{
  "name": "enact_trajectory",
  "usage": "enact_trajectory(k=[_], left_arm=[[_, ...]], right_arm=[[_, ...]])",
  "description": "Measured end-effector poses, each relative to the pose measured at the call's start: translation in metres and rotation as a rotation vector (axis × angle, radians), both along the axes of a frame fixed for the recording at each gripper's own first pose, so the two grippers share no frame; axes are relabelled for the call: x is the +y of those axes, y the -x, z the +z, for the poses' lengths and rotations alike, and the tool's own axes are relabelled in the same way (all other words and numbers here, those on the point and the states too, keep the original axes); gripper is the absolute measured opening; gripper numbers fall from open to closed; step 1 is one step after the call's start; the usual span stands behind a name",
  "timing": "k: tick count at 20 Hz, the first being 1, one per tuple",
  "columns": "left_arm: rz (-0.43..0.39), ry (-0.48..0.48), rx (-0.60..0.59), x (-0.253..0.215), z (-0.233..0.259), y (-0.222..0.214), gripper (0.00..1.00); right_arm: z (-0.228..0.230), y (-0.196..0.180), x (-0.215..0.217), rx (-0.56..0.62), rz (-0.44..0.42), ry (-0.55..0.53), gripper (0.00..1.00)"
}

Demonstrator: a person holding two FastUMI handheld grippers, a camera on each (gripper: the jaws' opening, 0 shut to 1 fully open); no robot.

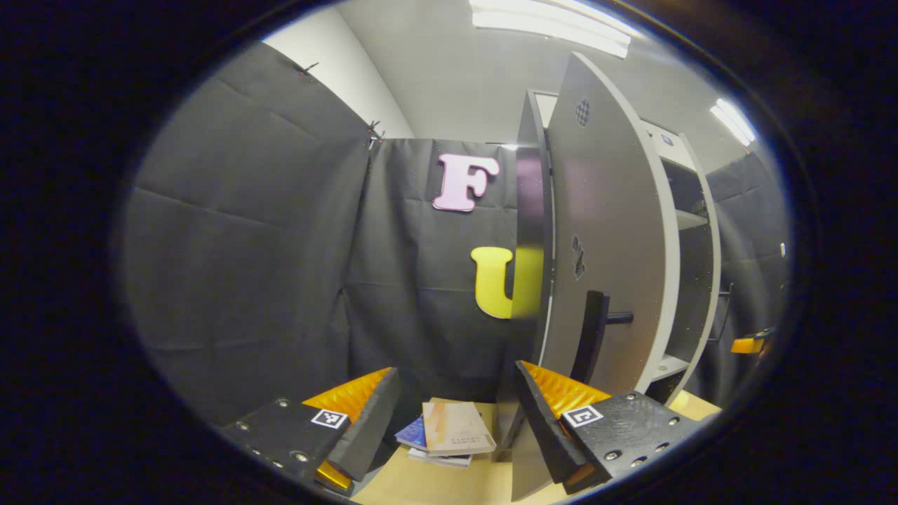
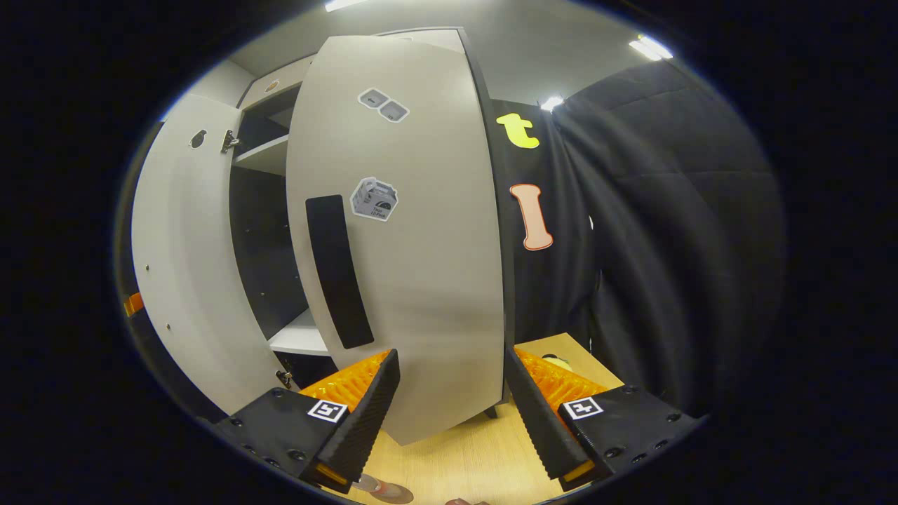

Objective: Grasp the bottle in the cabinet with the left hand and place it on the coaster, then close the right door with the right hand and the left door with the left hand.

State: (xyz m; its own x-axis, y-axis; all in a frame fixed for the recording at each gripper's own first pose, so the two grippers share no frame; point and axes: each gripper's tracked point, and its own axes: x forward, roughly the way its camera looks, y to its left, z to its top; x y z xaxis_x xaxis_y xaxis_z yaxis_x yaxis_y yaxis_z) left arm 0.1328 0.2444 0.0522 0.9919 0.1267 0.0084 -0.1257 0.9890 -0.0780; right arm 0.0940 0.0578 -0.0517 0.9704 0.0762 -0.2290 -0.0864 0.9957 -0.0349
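Note:
The cabinet's right door [image 2: 414, 280], pale grey with a black handle [image 2: 338, 280], stands part open right in front of my right gripper [image 2: 449, 414]. That gripper is open, and the door's lower corner shows between its fingers; contact cannot be told. The left door [image 1: 610, 238] stands open just ahead of my left gripper [image 1: 456, 421], its black handle [image 1: 595, 330] sticking out above the right finger. The left gripper is open and holds nothing. In the right gripper view the left door's inner face [image 2: 182, 266] is at the left, with dark shelves [image 2: 302, 337] between the doors.
A stack of books [image 1: 449, 435] lies on the wooden table [image 1: 435, 484] between the left gripper's fingers, farther off. The other gripper [image 1: 749, 344] shows past the cabinet. A small brownish round thing [image 2: 384, 491] sits at the table's near edge, cut off. Black cloth walls close in both sides.

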Motion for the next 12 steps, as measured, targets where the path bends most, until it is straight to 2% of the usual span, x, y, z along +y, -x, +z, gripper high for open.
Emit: enact_trajectory(k=[3, 4, 5, 6, 8, 11, 12], left_arm=[[-0.088, 0.027, -0.006, -0.014, 0.003, -0.014, 1.00], [-0.109, 0.034, -0.004, -0.022, 0.004, -0.018, 0.89], [-0.107, 0.030, -0.006, -0.023, 0.005, -0.018, 0.88], [-0.111, 0.024, -0.008, -0.024, 0.005, -0.019, 0.99], [-0.115, 0.010, -0.002, -0.026, 0.005, -0.018, 0.99], [-0.134, -0.054, 0.002, -0.037, 0.012, -0.022, 0.89], [-0.145, -0.073, 0.007, -0.043, 0.013, -0.023, 0.93]], right_arm=[[-0.002, 0.012, -0.007, 0.003, -0.038, 0.005, 0.95], [-0.002, 0.014, -0.013, 0.002, -0.057, 0.009, 0.96], [-0.002, 0.016, -0.020, -0.001, -0.075, 0.011, 0.96], [-0.002, 0.018, -0.027, -0.002, -0.094, 0.010, 0.96], [-0.003, 0.019, -0.040, -0.002, -0.126, 0.002, 0.96], [-0.005, 0.018, -0.049, -0.008, -0.143, 0.009, 0.96], [-0.006, 0.017, -0.051, -0.007, -0.141, 0.008, 0.96]])
